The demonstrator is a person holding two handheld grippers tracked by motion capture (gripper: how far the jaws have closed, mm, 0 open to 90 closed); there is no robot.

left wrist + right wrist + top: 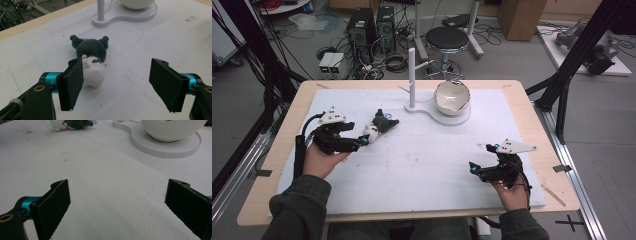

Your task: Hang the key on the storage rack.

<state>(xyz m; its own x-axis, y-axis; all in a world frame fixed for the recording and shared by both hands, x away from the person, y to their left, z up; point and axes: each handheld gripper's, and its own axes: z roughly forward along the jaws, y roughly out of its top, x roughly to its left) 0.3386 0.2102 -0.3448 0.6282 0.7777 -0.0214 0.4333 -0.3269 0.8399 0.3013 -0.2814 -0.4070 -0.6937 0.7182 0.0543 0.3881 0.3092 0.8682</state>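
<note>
Plush toy: a small dark grey and white stuffed animal [379,126] with two ears, lying on its side on the white mat [422,165], left of centre and in front of the stand. In my left gripper view it [91,58] lies just beyond the jaws, its white end nearest me and its dark head pointing away toward the stand.

Left gripper: mine [362,141], held low over the mat just beside the toy's white end. The jaws stand apart with nothing pressed between them — the left pad [72,83] overlaps the toy's white part in my view, but I cannot tell whether it touches. The right jaw is well clear of it.

Right gripper: mine too [473,168], resting near the mat's right front, well apart from the toy. Its jaws gape wide over bare mat — nothing between them.

Stand: a white base [432,114] with an upright white post [412,77] on its left lobe, behind the toy.

Bowl: a white bowl [452,97] on the stand's round right lobe, beside the post.

Table: a light wooden top [282,150] under the mat.
</note>
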